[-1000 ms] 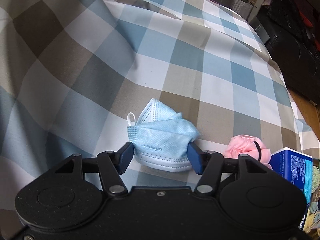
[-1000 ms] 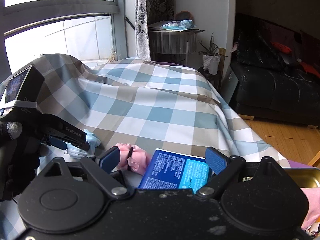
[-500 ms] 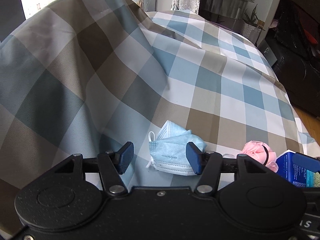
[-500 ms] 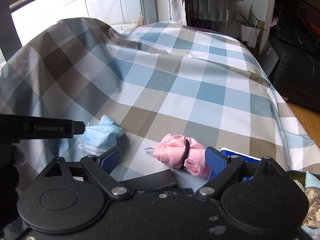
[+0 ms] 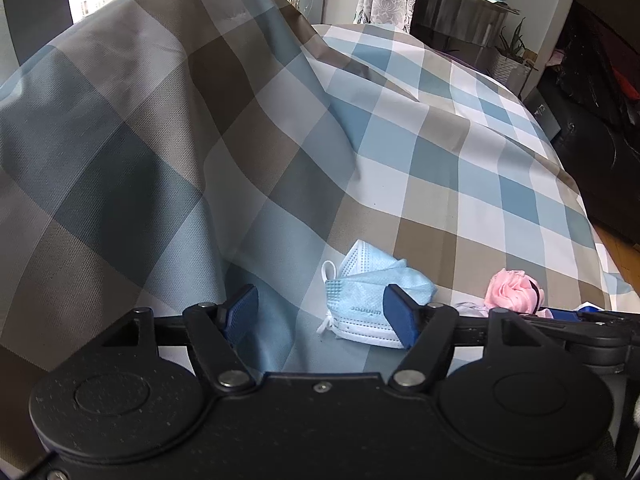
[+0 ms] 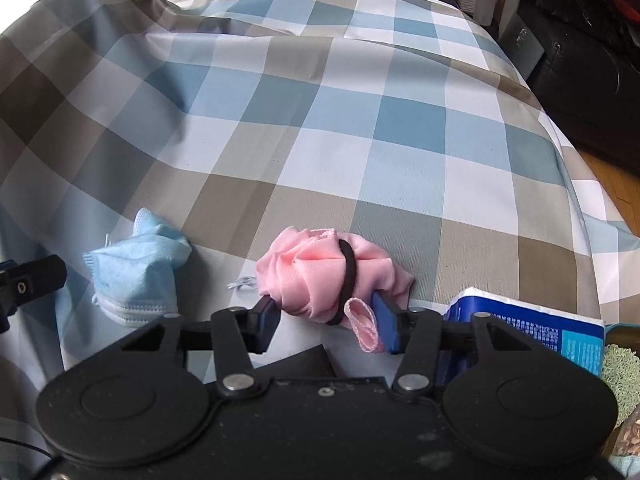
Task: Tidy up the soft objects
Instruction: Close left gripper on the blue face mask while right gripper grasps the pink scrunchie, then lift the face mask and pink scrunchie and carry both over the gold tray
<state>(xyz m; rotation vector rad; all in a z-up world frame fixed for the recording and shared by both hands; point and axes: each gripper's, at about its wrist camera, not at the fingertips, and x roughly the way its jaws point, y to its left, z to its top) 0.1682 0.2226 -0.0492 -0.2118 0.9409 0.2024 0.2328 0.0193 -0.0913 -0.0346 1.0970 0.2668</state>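
now right gripper pinches pink cloth (banded).

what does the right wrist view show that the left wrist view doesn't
Only the right wrist view shows the right gripper with its jaws, which have just been closing, around the pink cloth bundle, plus the blue tissue pack's printed face. Only the left wrist view shows the left gripper, its jaws just opened, and the window. Both show the blue face mask on the checked cloth.
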